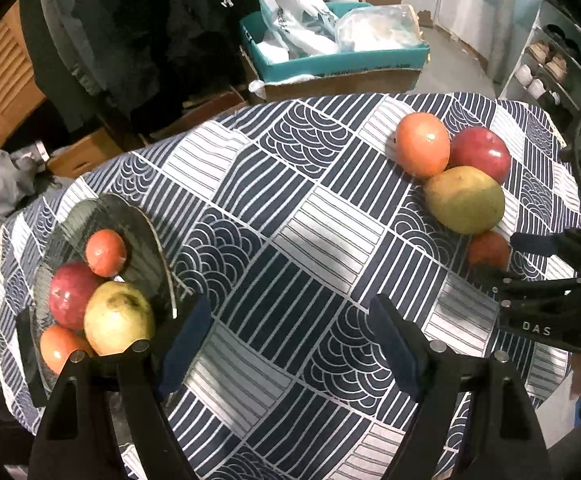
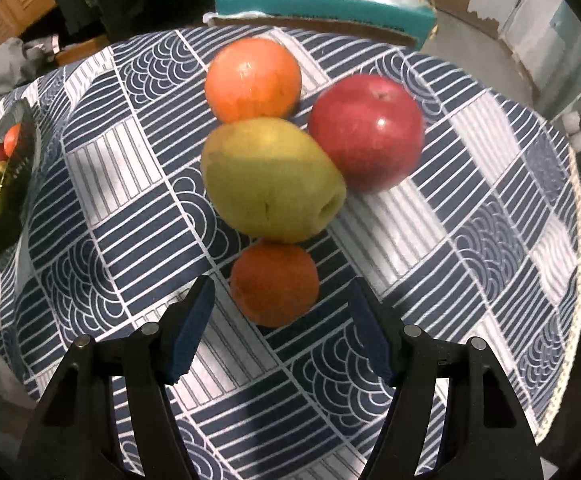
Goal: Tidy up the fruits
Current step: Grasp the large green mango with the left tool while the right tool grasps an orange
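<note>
A dark glass plate (image 1: pixel 130 216) at the table's left holds a small orange (image 1: pixel 105 252), a red apple (image 1: pixel 70 294), a yellow-green pear (image 1: pixel 118 322) and another orange (image 1: pixel 60 348). A loose group lies on the cloth at the right: a large orange (image 2: pixel 252 78), a red apple (image 2: pixel 366 132), a yellow-green pear (image 2: pixel 270 178) and a small orange (image 2: pixel 274 284). My right gripper (image 2: pixel 282 326) is open, its fingers on either side of the small orange, just short of it. My left gripper (image 1: pixel 290 344) is open and empty over the cloth, right of the plate.
The round table wears a navy and white patterned cloth (image 1: pixel 290 208). Behind it stand a teal box (image 1: pixel 330 60) of plastic bags, cardboard boxes and dark hanging clothes. A shoe rack (image 1: pixel 550 64) stands at the far right.
</note>
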`<state>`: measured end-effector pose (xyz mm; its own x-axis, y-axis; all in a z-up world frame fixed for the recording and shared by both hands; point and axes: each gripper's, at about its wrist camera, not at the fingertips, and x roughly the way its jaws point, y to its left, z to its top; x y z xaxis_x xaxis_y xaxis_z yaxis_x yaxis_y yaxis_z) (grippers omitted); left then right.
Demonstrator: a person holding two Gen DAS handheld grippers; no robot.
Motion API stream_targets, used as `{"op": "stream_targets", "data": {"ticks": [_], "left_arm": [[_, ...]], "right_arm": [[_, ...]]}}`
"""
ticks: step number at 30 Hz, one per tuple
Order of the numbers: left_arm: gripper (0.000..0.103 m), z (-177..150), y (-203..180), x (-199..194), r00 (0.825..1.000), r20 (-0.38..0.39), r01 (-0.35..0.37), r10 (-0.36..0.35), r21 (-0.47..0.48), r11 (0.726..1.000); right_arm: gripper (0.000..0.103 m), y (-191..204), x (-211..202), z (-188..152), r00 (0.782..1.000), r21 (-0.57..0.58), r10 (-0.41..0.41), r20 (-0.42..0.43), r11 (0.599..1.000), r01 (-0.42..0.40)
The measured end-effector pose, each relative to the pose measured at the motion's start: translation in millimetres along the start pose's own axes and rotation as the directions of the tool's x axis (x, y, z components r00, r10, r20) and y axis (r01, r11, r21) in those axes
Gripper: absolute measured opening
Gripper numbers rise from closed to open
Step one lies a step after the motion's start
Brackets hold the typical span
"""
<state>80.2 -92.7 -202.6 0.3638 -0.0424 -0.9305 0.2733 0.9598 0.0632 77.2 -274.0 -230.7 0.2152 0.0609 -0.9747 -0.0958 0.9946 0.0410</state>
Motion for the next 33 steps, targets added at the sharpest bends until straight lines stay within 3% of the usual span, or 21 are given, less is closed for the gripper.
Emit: {"op": "stream_targets", "data": {"ticks": [4, 8, 11, 20, 33], "left_arm": [[0.083, 1, -2, 5, 1.0, -0.007, 0.0, 0.0, 0.002, 1.0], [0.083, 1, -3, 8, 1.0, -0.016, 0.008, -0.008, -0.001, 1.0], [0.083, 1, -5, 9, 1.0, -0.016, 0.009, -0.009, 0.004, 1.0], [0.083, 4, -18, 11, 1.0, -0.02, 0.02, -0.02, 0.013, 1.0], [0.087, 23, -54, 7, 0.986, -0.006, 0.168, -0.169, -0.047, 0.985]], "right_arm": [[0.07, -4, 6, 0, 1.0, 0.015, 0.019, -0.004, 1.0, -0.019], [0.053, -5, 12, 0, 0.999, 0.028, 0.047, -0.018, 0.999, -0.046], [0.047, -6, 17, 0, 0.998, 0.025, 0.06, -0.022, 0.998, -0.059], [0.045, -21, 0, -13, 1.0, 0.051, 0.019, -0.004, 0.998, -0.019], [0.045, -74, -44, -21, 0.997, 0.163, -0.053, 0.062, 0.986, 0.042]]}}
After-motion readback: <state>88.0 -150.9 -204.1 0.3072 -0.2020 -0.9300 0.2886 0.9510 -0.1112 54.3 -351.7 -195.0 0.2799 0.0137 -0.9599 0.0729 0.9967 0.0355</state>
